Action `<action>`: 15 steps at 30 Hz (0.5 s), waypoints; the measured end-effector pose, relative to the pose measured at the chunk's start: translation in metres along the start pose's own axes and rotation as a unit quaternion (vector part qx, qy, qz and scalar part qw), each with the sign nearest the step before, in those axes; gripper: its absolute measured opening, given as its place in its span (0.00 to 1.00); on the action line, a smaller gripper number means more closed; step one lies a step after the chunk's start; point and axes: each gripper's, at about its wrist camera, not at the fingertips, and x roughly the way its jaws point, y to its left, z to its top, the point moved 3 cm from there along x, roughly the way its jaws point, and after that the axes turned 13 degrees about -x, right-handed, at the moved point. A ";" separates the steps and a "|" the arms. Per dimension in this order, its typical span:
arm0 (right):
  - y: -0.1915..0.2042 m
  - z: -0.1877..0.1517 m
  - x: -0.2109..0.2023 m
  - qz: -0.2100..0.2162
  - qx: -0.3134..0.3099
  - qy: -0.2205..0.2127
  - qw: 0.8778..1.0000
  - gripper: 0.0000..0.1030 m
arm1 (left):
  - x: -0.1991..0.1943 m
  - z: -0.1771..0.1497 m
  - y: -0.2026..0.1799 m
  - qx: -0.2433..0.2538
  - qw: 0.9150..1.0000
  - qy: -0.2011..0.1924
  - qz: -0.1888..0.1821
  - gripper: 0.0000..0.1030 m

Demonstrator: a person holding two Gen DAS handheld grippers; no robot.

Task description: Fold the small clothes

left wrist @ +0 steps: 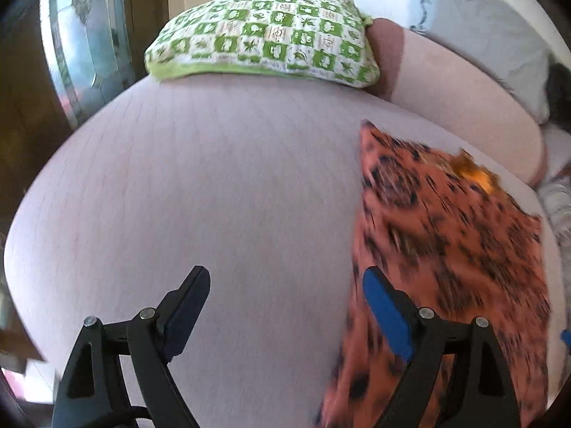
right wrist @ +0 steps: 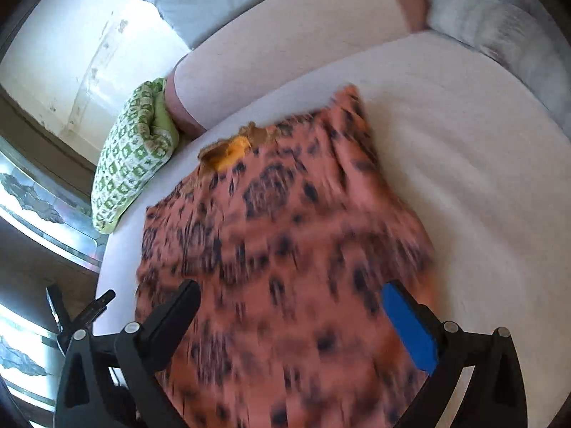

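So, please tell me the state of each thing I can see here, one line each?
Orange patterned garment: spread flat on the bed, not held.
Left gripper: jaws opening, nothing between them.
Right gripper: jaws open above the garment, not gripping.
Green checked pillow: lying at the bed's far edge.

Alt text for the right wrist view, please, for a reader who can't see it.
An orange, dark-spotted garment lies spread on a pale cushioned seat, blurred by motion. The right gripper hangs above it with its fingers wide apart, holding nothing. A green-and-white checked cushion sits at the seat's left end.
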 end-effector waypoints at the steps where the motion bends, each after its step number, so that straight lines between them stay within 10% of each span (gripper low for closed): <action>1: -0.008 -0.018 -0.014 -0.003 0.004 0.002 1.000 1.00 | -0.012 -0.014 0.004 0.001 1.000 0.003 -0.013 0.85; 9: -0.037 -0.122 -0.068 -0.113 -0.032 0.057 0.991 1.00 | -0.036 -0.107 0.010 0.067 0.993 0.073 -0.058 0.85; 15: -0.050 -0.152 -0.080 -0.069 0.010 0.063 0.996 1.00 | -0.036 -0.137 0.016 0.051 0.992 0.108 -0.051 0.85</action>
